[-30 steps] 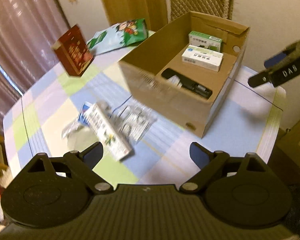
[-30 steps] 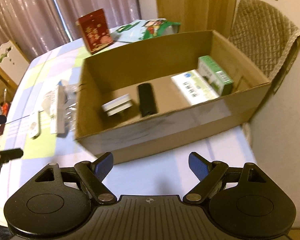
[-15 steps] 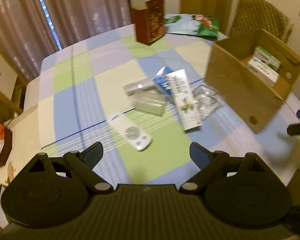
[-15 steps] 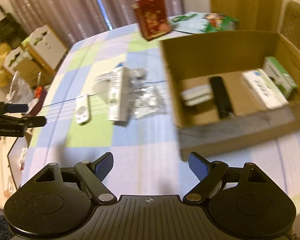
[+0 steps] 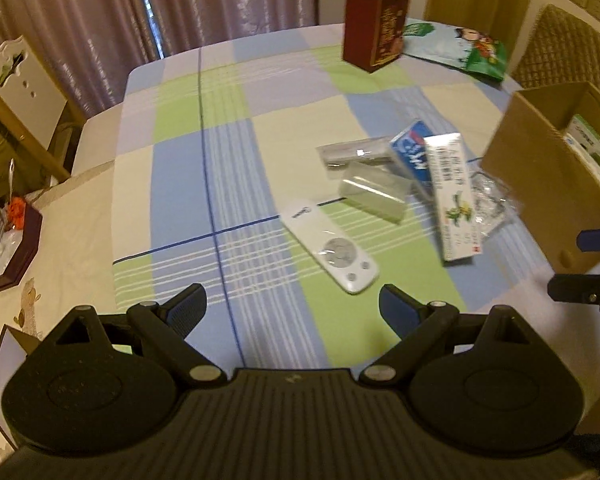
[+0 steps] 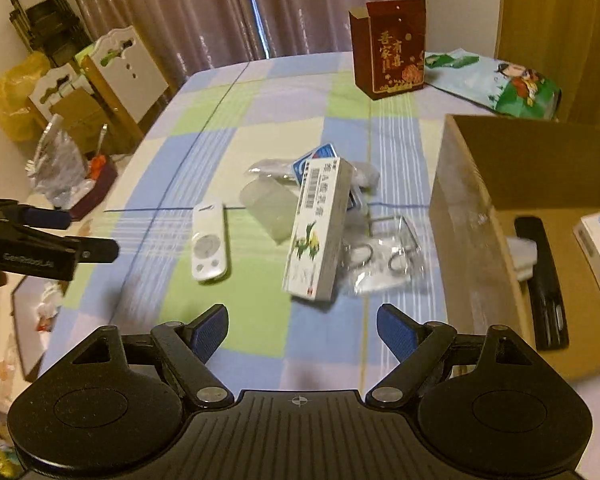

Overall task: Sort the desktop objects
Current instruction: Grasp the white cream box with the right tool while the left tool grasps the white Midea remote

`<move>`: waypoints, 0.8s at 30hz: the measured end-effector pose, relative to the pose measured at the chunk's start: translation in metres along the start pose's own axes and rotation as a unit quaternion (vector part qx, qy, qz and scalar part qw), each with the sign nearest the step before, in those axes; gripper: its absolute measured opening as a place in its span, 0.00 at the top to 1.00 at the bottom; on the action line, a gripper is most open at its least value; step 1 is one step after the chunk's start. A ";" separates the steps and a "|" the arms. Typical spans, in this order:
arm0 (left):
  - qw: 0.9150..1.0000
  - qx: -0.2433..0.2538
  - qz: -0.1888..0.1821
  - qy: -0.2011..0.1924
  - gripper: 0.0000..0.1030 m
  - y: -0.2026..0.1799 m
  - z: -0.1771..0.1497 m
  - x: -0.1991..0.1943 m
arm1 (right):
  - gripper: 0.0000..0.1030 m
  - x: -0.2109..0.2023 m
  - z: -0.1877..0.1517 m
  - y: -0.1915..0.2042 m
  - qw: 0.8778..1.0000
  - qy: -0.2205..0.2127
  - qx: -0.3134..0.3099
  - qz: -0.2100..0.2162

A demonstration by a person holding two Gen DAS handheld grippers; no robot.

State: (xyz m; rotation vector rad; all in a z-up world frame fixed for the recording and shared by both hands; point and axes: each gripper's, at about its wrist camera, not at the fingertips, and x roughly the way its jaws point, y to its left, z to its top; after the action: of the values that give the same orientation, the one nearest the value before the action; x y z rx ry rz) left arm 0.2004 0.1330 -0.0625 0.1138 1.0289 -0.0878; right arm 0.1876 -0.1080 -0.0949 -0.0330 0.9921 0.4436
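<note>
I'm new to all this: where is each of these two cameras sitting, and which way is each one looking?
Left wrist view: sits on the left gripper, looking forward and down along its open blue-padded fingers at the checked tablecloth and white remote; the right gripper's tips poke in at the right edge.
Right wrist view: sits on the right gripper, fingers open, facing the long medicine box and cardboard box; the left gripper shows at the left edge.
Shared: the remote, medicine box, cardboard box and red carton.
</note>
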 end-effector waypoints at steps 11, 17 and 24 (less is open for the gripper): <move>0.999 -0.026 0.012 0.021 0.11 0.029 0.016 0.037 | 0.40 0.056 0.019 0.008 0.998 0.000 -0.006 -0.056; 0.999 -0.035 0.019 0.028 0.11 0.039 0.026 0.054 | 0.40 0.078 0.032 0.012 0.995 -0.018 -0.024 -0.093; 0.999 -0.032 0.017 0.036 0.11 0.033 0.032 0.069 | 0.49 0.094 0.039 0.015 0.992 -0.026 -0.059 -0.107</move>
State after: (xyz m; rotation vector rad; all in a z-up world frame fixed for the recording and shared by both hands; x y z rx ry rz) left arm 0.2673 0.1605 -0.1034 0.0759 1.1010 -0.0203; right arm 0.2575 -0.0528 -0.1472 -0.2310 0.8992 0.3028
